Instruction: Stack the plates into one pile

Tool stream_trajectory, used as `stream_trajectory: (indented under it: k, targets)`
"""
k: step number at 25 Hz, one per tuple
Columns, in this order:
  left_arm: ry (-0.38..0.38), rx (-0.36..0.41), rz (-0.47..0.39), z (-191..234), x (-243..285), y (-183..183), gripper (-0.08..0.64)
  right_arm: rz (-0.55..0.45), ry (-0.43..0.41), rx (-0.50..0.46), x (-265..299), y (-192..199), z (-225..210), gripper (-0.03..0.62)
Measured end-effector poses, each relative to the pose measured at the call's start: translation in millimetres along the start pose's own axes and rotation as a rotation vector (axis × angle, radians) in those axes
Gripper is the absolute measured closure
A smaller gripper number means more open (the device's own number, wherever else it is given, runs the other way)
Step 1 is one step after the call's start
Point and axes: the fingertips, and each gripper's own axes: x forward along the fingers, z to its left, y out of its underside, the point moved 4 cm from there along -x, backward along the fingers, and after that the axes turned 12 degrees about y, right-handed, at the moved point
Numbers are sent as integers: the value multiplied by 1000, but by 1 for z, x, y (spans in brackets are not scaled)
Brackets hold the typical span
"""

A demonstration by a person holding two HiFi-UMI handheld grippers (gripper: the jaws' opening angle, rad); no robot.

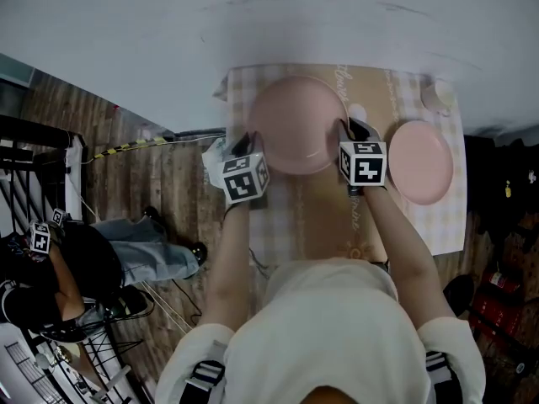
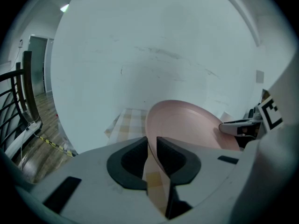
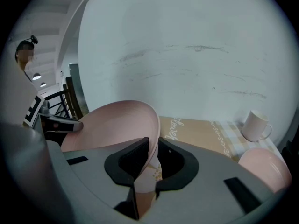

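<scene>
Overhead, the head view looks down on a person in a white top who holds a gripper in each hand over a table. Its checked tablecloth [image 1: 271, 236] has a tan centre panel with script lettering.

At 12 o'clock from the person, a pink plate [image 1: 296, 124] is held between the two tools. The left gripper [image 1: 251, 145] grips its rim at about 8 o'clock. The right gripper [image 1: 346, 130] grips the rim at about 3 o'clock.

Seen from the left gripper view, the left gripper [image 2: 152, 157] has its dark jaws drawn to a narrow slot, pinched on the thin edge of the pink plate [image 2: 187, 125], which rises away toward 1 o'clock.

Seen from the right gripper view, the right gripper [image 3: 153, 158] is likewise nearly closed, clamped on the rim of the pink plate [image 3: 112, 125], which spreads toward 10 o'clock.

A second pink plate [image 1: 421, 162] lies flat on the cloth at 2 o'clock from the person, just beside the right gripper and apart from the held plate. It also shows at 4 o'clock in the right gripper view [image 3: 264, 169].

A white mug [image 1: 438, 96] stands at the cloth's far right corner, beyond the second plate [image 3: 256, 125].

Behind the table is a pale wall. Another person [image 1: 126, 259] is on the wooden floor at 8 o'clock.
</scene>
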Motion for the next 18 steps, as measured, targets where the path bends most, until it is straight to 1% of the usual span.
stream_trajectory:
  k: [10, 18]
  targets:
    - [-16, -2, -25, -25, -16, 3, 506, -37, -21, -3, -23, -2, -15, 541]
    - [-32, -7, -37, -57, -24, 7, 508, -58, -40, -11, -42, -2, -39, 540]
